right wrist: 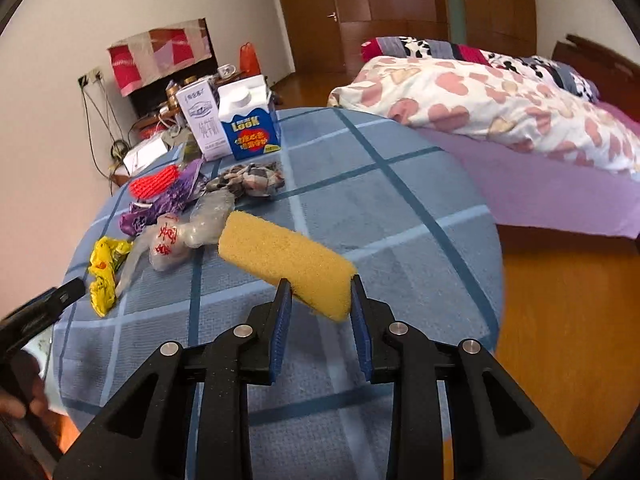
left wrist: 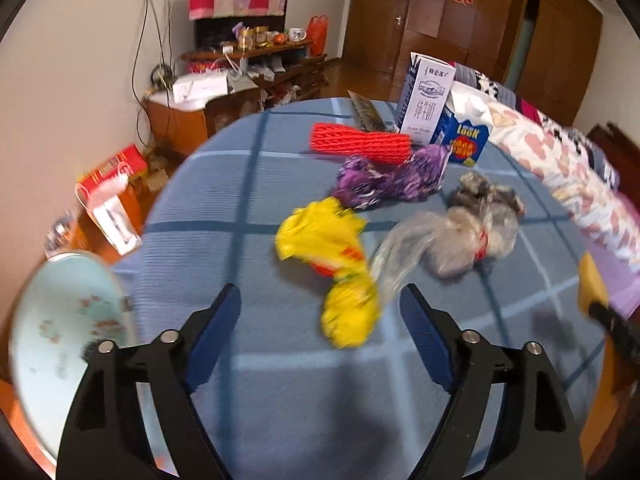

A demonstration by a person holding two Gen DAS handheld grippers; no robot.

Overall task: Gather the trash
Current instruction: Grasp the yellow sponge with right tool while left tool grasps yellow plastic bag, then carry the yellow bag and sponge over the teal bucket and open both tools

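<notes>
My right gripper point(right wrist: 320, 300) is shut on the near end of a yellow sponge point(right wrist: 280, 256), held just above the blue checked tablecloth point(right wrist: 400, 208). My left gripper point(left wrist: 320, 308) stands open low over the cloth; the lower end of a crumpled yellow wrapper point(left wrist: 344, 312) lies between its fingers, untouched. Beyond it lie a clear plastic bag with red print point(left wrist: 448, 244), a purple wrapper point(left wrist: 392, 180), a red foam net point(left wrist: 360, 144) and a crumpled checked cloth point(left wrist: 488, 192). The same litter shows in the right wrist view, with the yellow wrapper point(right wrist: 106, 268) at the left.
Two cartons stand at the table's far side: a white milk carton point(left wrist: 426, 96) and a blue one point(left wrist: 466, 140). A pale blue bin point(left wrist: 60, 340) sits left of the table. A bed with a heart-print quilt point(right wrist: 500, 96) lies to the right, and a cluttered cabinet point(left wrist: 240, 76) behind.
</notes>
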